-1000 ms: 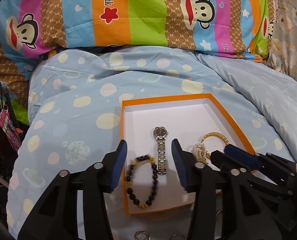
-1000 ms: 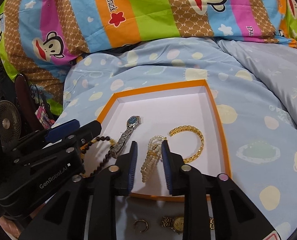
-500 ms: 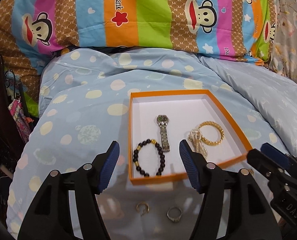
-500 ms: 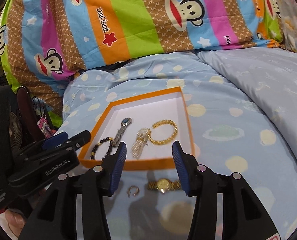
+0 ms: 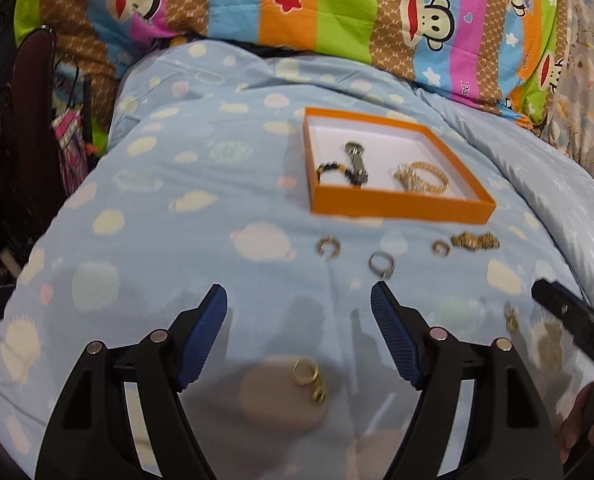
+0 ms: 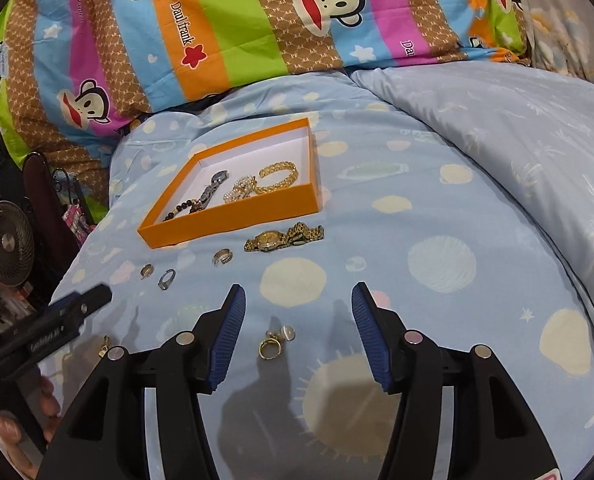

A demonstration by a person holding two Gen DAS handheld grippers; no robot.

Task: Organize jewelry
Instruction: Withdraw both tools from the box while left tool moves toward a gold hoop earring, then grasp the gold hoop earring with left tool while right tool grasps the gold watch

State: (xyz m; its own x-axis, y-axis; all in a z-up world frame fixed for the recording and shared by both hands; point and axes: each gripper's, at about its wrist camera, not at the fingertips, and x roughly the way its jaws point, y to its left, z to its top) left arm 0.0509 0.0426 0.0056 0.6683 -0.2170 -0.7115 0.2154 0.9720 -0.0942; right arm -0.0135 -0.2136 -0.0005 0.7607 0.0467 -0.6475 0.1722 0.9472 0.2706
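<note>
Both grippers wide open, nothing held: left gripper (image 5: 299, 322) hovers low over the bed (image 5: 145, 240) with a gold ring (image 5: 305, 372) lying between its fingers, right gripper (image 6: 297, 320) the same with a gold ring (image 6: 270, 347) and pearl earring (image 6: 285, 332) between its fingers. Orange box (image 6: 233, 216) sits well ahead of both, holding a silver watch (image 6: 213, 186), bead bracelet (image 6: 183, 209), pearl bracelet (image 6: 239, 191) and gold bangle (image 6: 279, 178). Gold watch (image 6: 283, 238) and three small rings (image 6: 221, 257) lie on the bed just in front of the box, striped monkey-print pillow (image 6: 217, 40) behind.
</note>
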